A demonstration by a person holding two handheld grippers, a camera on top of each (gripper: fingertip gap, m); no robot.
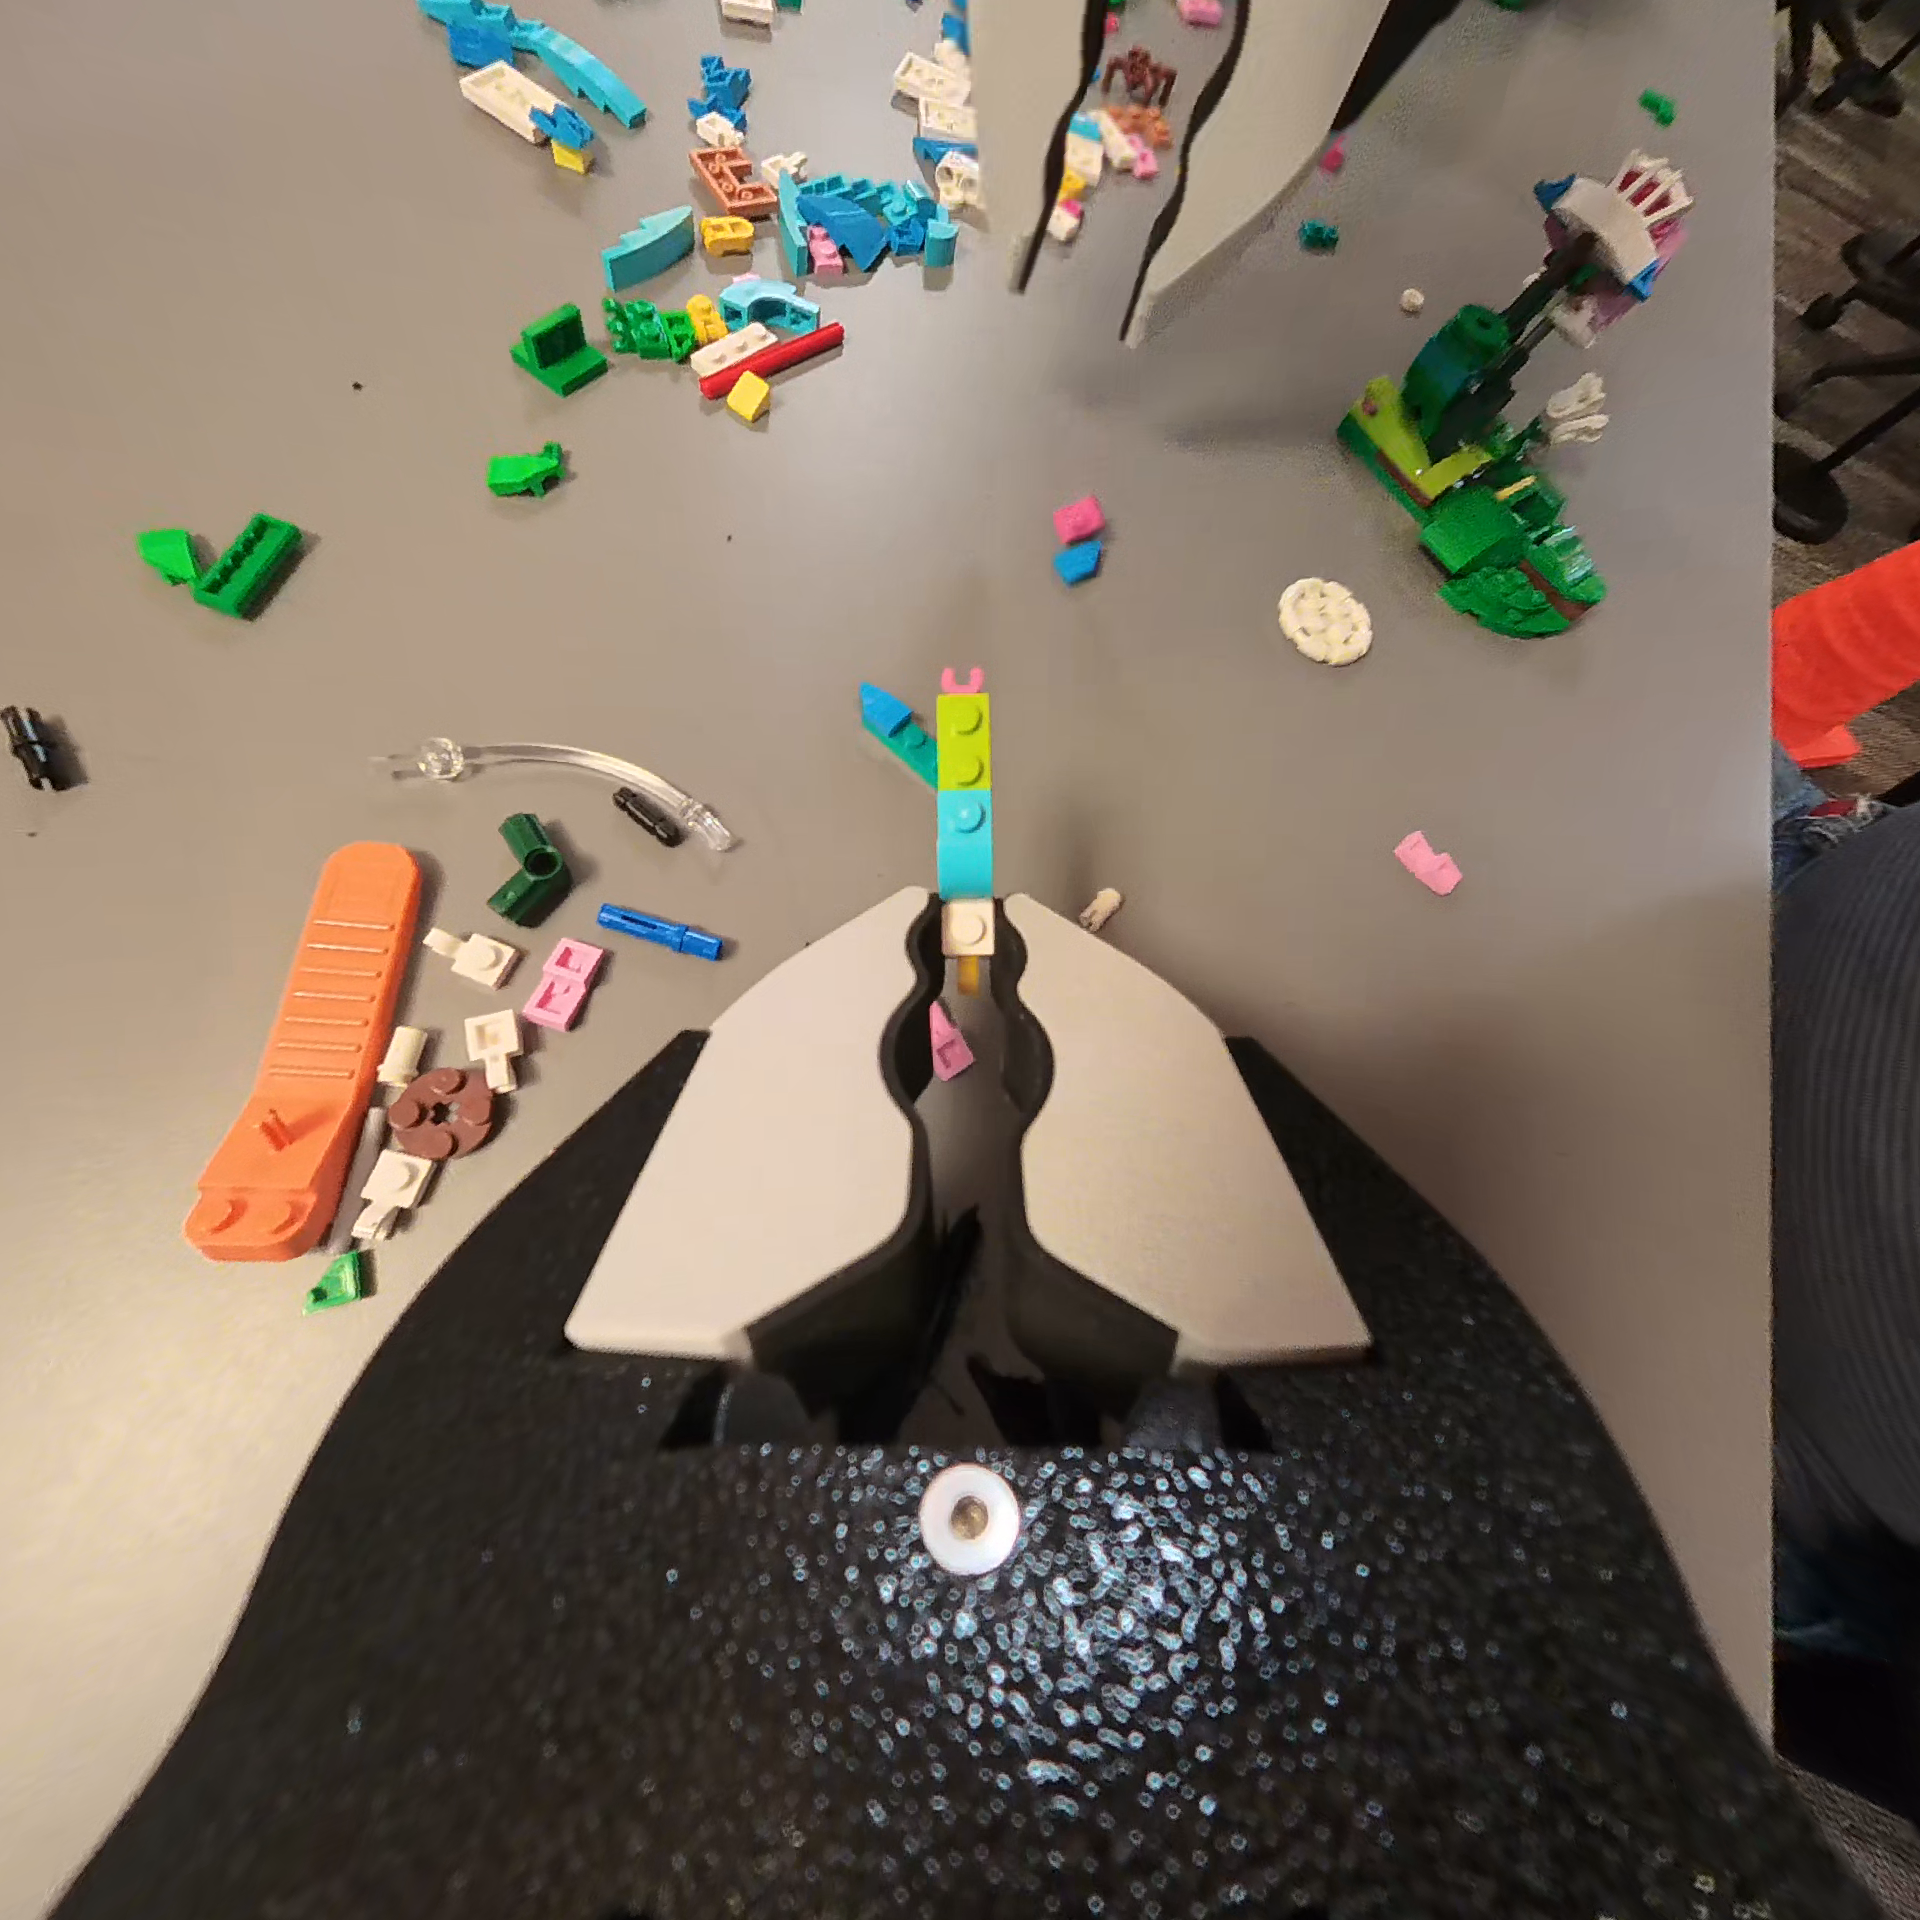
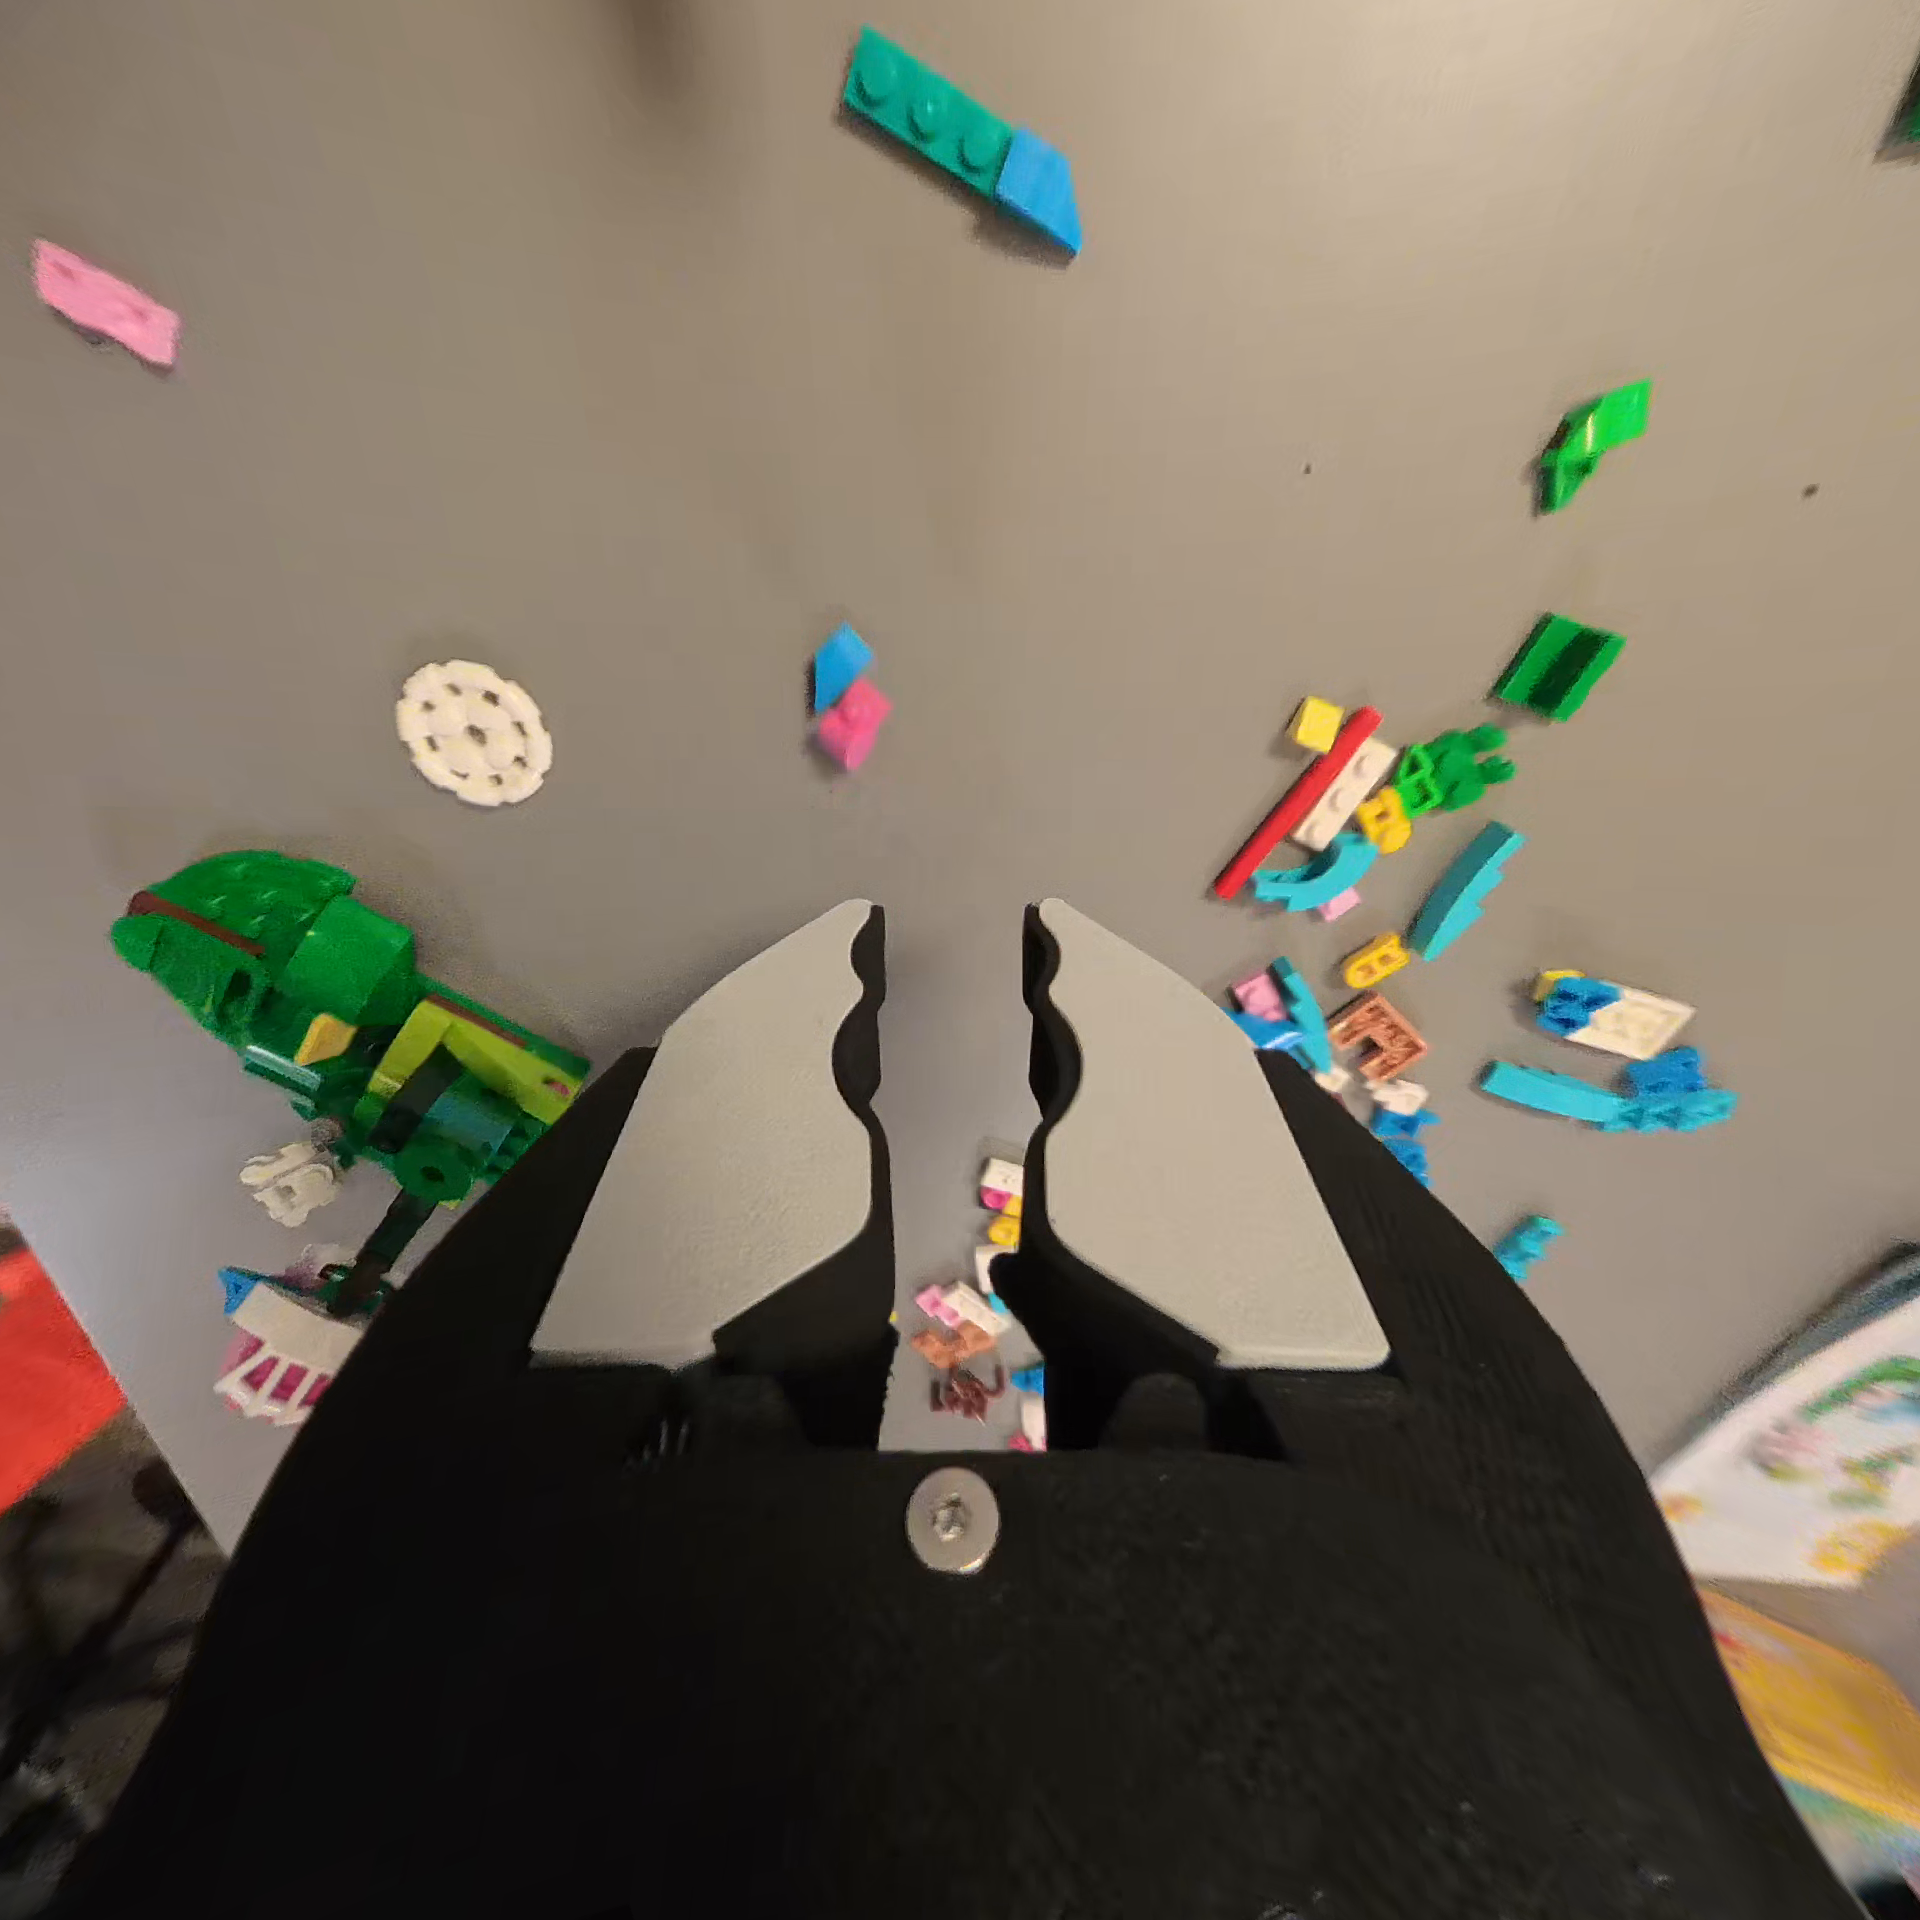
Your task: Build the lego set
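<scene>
Left wrist view, left to right: one orange brick separator (image 1: pixel 312 1049) lies on the grey counter (image 1: pixel 1195 727), with one brown round plate (image 1: pixel 442 1112) and several small white plates just beside it; one clear curved tube (image 1: pixel 582 774), one dark green connector (image 1: pixel 532 868) and one blue pin (image 1: pixel 660 932) lie near. At centre, the left tool (image 1: pixel 968 928) is clenched on the white end block of one short lego strip (image 1: pixel 966 790), which runs turquoise, then lime, to a pink clip at its far tip, and sticks straight out from the tool tips; whether it touches the counter cannot be told. One pink piece (image 1: pixel 948 1042) shows in the gap behind the tips. A scatter of loose bricks (image 1: pixel 748 239), mostly blue, turquoise and green and too many to count, lies at the far side. One white round plate (image 1: pixel 1324 620) and one part-built green model (image 1: pixel 1486 468) sit by the counter's right edge. The right tool (image 1: pixel 1081 281) hangs over the far side. Right wrist view: the right tool (image 2: pixel 954 925) is released, its fingers (image 2: pixel 748 1122) apart and holding nothing, above the counter (image 2: pixel 623 416). The green model (image 2: pixel 343 1018) lies to its left, the white round plate (image 2: pixel 474 730) just beyond it. One booklet (image 2: pixel 1808 1455) lies at the lower right. No containers seen.
</scene>
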